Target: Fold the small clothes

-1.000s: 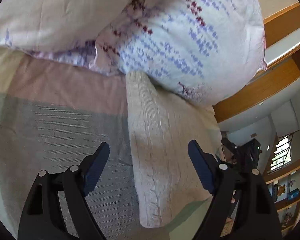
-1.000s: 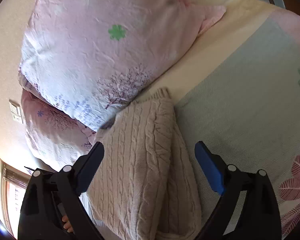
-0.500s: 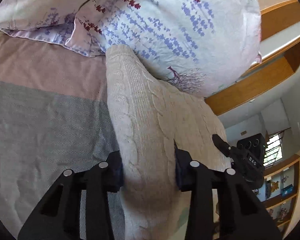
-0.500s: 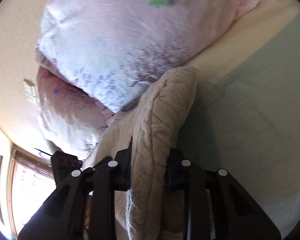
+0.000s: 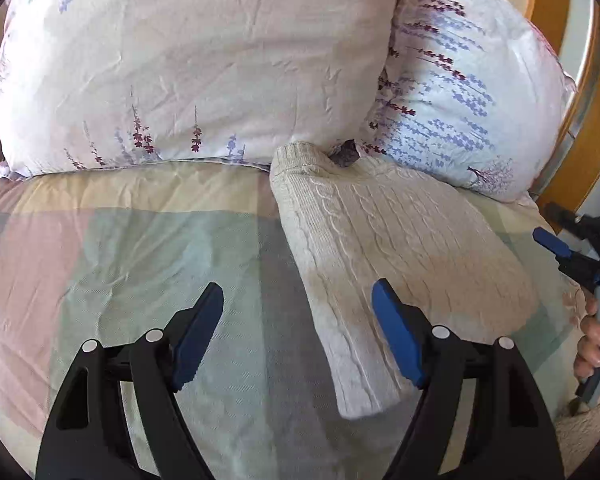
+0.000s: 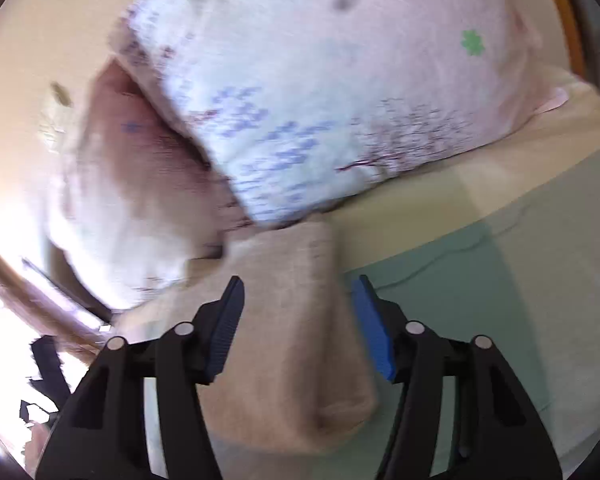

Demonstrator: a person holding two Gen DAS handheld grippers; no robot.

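Now sweater (image 5: 400, 248) lies folded on bed (image 5: 120, 260) against pillows (image 5: 204, 64), tucked aside; left gripper (image 5: 298, 334) wide, right gripper (image 6: 298, 324) wide, both empty.

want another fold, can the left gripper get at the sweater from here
Probably yes: the left gripper is open, the folded sweater lies just ahead on the bedspread, and nothing sits between them.

Beyond the fingers, a bed covered in a pastel checked sheet (image 5: 112, 248) carries two large floral-printed pillows (image 5: 204, 64) at its head. An orange-brown wooden headboard (image 5: 580, 148) rises right of them. In the right wrist view, a beige wall (image 6: 48, 52) and bright window glare (image 6: 4, 320) lie to the left.
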